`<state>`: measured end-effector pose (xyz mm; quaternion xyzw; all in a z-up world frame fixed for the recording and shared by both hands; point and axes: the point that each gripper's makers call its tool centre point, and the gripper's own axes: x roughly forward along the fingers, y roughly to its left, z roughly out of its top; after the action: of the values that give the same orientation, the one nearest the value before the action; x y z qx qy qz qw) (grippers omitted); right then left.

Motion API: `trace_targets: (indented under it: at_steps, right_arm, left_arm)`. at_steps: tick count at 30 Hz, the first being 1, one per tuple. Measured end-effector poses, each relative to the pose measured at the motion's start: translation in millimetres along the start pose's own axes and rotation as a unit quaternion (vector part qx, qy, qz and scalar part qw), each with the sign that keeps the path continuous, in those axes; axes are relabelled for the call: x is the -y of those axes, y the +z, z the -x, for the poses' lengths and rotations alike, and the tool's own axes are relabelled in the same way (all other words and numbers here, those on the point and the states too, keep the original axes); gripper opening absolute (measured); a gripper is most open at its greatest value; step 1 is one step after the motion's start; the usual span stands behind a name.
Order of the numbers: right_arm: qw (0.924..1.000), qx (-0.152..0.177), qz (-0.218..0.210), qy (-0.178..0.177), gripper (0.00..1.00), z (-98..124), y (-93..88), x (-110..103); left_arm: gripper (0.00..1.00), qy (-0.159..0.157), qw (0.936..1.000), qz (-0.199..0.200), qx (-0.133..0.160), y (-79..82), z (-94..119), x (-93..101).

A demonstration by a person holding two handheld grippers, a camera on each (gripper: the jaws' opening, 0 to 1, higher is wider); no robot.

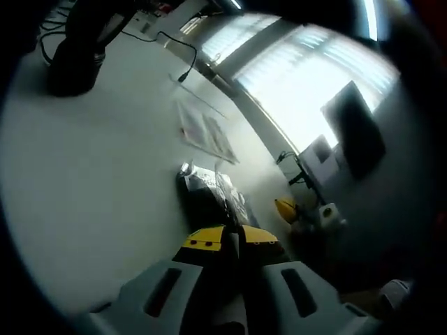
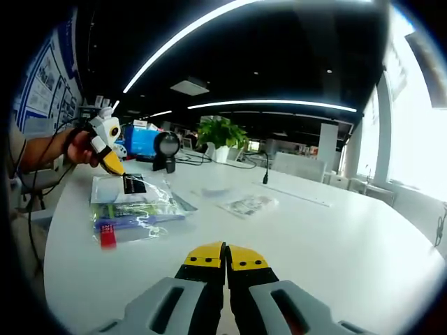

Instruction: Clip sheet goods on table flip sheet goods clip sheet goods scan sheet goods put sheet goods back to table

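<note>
While left hand-held gripper (image 2: 112, 165) pinches edge of sheet goods (image 2: 133, 206) at far left of worktop (image 2: 335, 237), we judge glossy crinkled clear packet may slip or tear if flipped fast. Right hand-held gripper (image 2: 225, 259), jaws closed together, empty, hangs above smooth white surface.

In the left gripper view the packet (image 1: 209, 192) at twelve o'clock of the left gripper (image 1: 232, 241) is dark and blurred, its print unreadable, and the sheet (image 1: 206, 131) beyond is smeared. In the right gripper view the left gripper (image 2: 112, 162) at ten o'clock covers the packet's (image 2: 136, 206) far edge; the wall posters (image 2: 45, 87) are too small to read.
</note>
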<state>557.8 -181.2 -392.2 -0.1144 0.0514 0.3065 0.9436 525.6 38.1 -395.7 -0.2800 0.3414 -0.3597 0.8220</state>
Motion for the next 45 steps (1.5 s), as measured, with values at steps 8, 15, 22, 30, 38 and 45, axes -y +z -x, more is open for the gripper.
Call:
trace_targets:
  at_steps: [8, 15, 22, 30, 38, 45]
  right_arm:
    - [1.0, 0.0, 0.0, 0.0, 0.0, 0, 0.2, -1]
    - [0.9999, 0.004, 0.01, -0.001, 0.0, 1, 2.3, -3]
    - [0.9997, 0.007, 0.022, -0.002, 0.0, 2, 4.1, -4]
    - [0.9995, 0.031, 0.007, -0.002, 0.0, 7, 19.9, -14]
    - [0.9989, 0.042, 0.011, 0.019, 0.0, 15, 35.5, -46]
    - [0.9985, 0.045, 0.007, 0.03, 0.0, 16, 41.6, -56]
  left_arm:
    - [0.0, 0.013, 0.9999, 0.001, 0.006, 0.6, 1, -2.8]
    - [0.0, 0.014, 0.9996, 0.011, 0.02, 4.1, 3, 3.0]
    - [0.0, 0.007, 0.9991, 0.025, 0.033, 3.7, 3, 9.9]
    - [0.0, 0.003, 0.9987, 0.031, 0.041, 4.2, 4, 14.5]
    - [0.0, 0.001, 0.9987, 0.027, 0.043, 4.7, 5, 17.3]
    - [0.0, -0.007, 0.9984, 0.028, 0.049, 6.0, 6, 20.4]
